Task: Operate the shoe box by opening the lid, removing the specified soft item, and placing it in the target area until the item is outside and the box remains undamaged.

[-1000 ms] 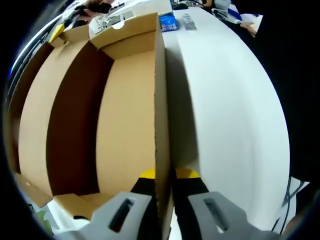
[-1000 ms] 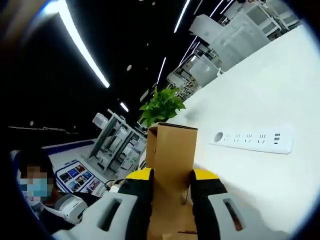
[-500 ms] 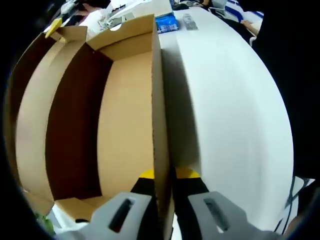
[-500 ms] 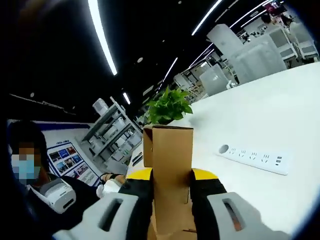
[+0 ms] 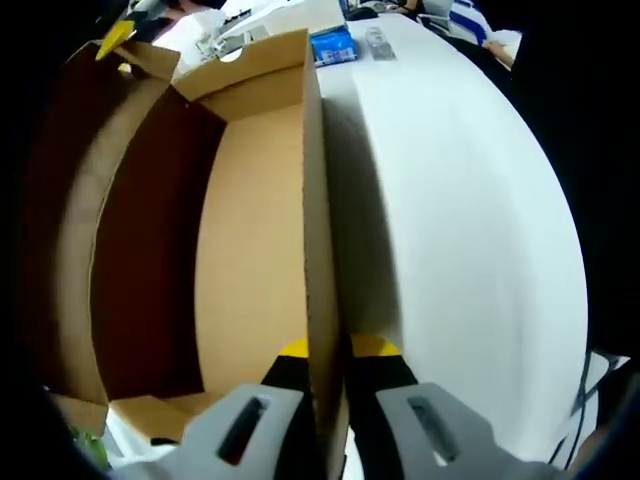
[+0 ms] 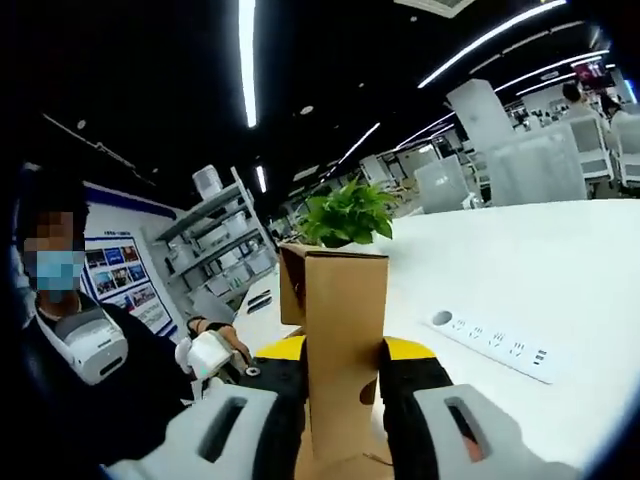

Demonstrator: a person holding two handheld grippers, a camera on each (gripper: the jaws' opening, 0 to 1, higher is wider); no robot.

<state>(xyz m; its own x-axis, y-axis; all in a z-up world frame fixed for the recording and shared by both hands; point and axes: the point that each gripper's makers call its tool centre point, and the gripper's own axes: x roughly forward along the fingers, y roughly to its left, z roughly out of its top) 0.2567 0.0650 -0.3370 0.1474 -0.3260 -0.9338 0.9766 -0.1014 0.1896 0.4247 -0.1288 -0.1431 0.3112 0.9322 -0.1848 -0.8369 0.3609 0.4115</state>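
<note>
In the left gripper view an open cardboard shoe box (image 5: 250,220) lies on the white table (image 5: 470,200), its inside brown and bare as far as I see. My left gripper (image 5: 326,352) is shut on the box's near side wall, one yellow-tipped jaw on each face. The lid (image 5: 60,200) stands up at the left, dark on its inner side. In the right gripper view my right gripper (image 6: 345,352) is shut on a cardboard flap of the lid (image 6: 340,330), held upright. The soft item is hidden.
A white power strip (image 6: 490,345) lies on the table at the right. A potted green plant (image 6: 345,212) stands behind the flap. A person in dark clothes (image 6: 80,380) is at the left. Small blue packs (image 5: 335,42) lie beyond the box's far end.
The right gripper has swung the lid flap further up and over; the room behind it has shifted. In the left gripper view the lid has tipped more open to the left.
</note>
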